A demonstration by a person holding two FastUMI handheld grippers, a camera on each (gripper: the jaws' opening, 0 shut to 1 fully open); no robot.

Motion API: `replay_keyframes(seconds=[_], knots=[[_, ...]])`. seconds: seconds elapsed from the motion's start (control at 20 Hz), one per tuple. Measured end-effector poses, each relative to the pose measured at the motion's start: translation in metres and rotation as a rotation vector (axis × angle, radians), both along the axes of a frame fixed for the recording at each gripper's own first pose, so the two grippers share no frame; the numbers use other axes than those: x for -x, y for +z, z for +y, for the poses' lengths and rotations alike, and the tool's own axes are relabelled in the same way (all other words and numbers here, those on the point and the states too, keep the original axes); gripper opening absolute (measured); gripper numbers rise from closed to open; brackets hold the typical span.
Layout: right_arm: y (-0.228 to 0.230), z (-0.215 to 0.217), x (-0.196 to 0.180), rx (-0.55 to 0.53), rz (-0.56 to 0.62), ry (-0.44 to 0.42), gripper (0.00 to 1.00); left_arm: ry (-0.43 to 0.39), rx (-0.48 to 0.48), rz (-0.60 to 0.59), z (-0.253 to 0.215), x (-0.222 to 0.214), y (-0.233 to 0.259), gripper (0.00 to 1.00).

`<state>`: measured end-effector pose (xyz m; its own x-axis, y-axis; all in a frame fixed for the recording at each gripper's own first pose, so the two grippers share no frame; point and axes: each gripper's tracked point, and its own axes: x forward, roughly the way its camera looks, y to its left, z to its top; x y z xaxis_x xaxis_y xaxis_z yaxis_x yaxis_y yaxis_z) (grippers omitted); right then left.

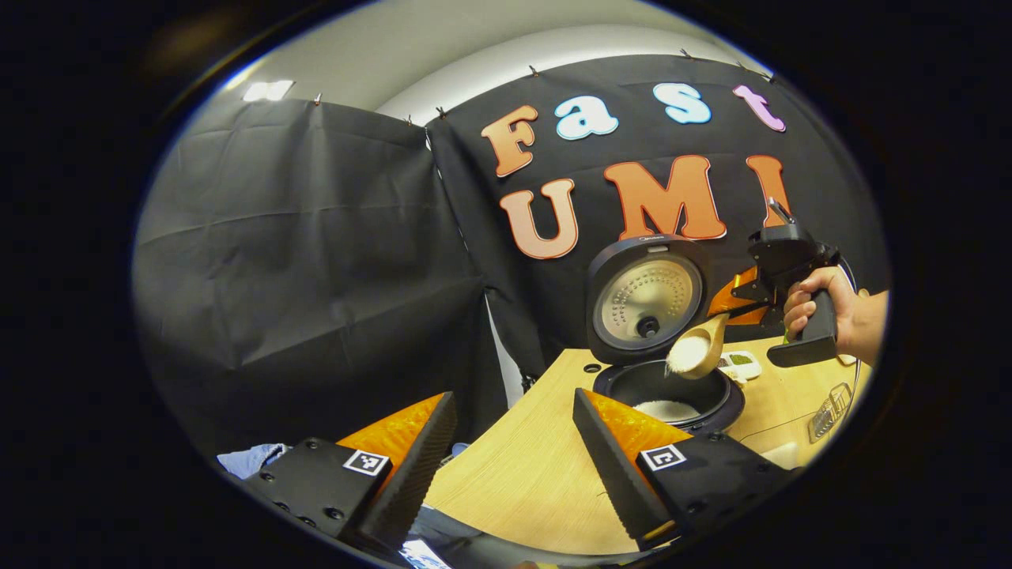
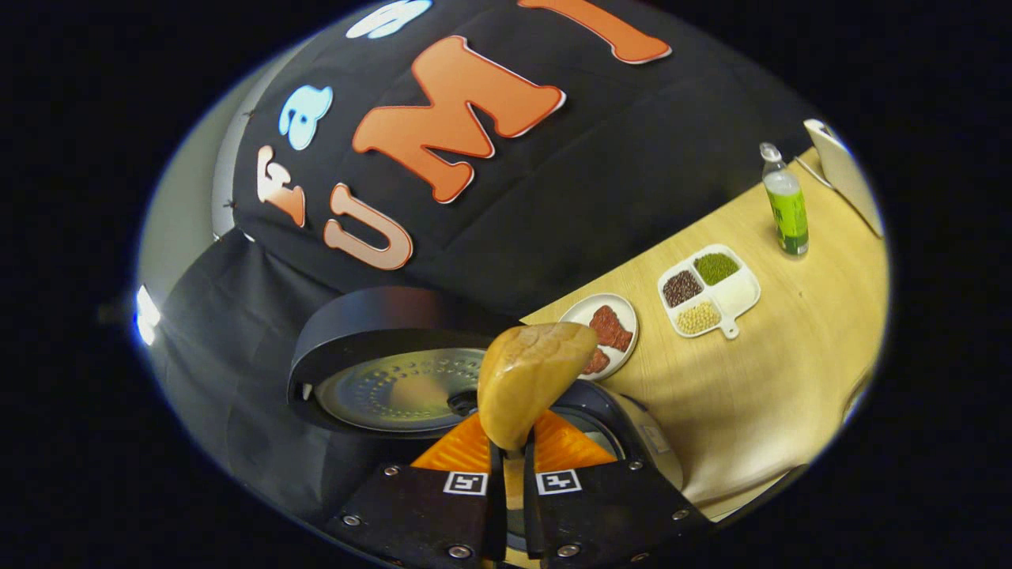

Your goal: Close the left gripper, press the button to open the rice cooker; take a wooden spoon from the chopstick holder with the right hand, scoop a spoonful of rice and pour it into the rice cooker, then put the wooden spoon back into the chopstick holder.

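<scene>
Two fingers of the right hand-held gripper [image 2: 510, 466] clamp the wooden spoon [image 2: 530, 379], tipping rice at right of frame over the open rice cooker [image 1: 668, 395]; the left hand-held gripper [image 1: 514, 458] is spread wide, empty, above the table [image 1: 514, 466].

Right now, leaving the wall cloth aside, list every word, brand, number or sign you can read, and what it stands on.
Rice cooker lid: small mark at its top rim, too blurred to read.
Bottle: green label, too small to read.
Left tongs and right tongs: square black-and-white markers, patterns only, no words.
No text can be quoted.
</scene>
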<state>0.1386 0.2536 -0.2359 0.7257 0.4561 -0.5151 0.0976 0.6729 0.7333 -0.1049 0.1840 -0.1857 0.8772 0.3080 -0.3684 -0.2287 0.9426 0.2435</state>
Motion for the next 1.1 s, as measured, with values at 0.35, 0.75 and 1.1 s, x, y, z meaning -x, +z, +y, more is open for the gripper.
replay_keyframes(seconds=[0.35, 0.75, 1.1], knots=[[0.018, 0.0, -0.01, 0.109, -0.089, 0.032, 0.08, -0.008, 0.001, 0.003, -0.003, -0.003, -0.002, 1.0], [0.03, -0.01, -0.014, 0.191, -0.144, 0.048, 0.08, 0.02, 0.023, 0.014, 0.003, -0.001, -0.007, 0.92], [0.033, -0.014, -0.016, 0.261, -0.183, 0.068, 0.08, 0.027, 0.025, 0.021, 0.001, 0.002, -0.007, 1.0]])
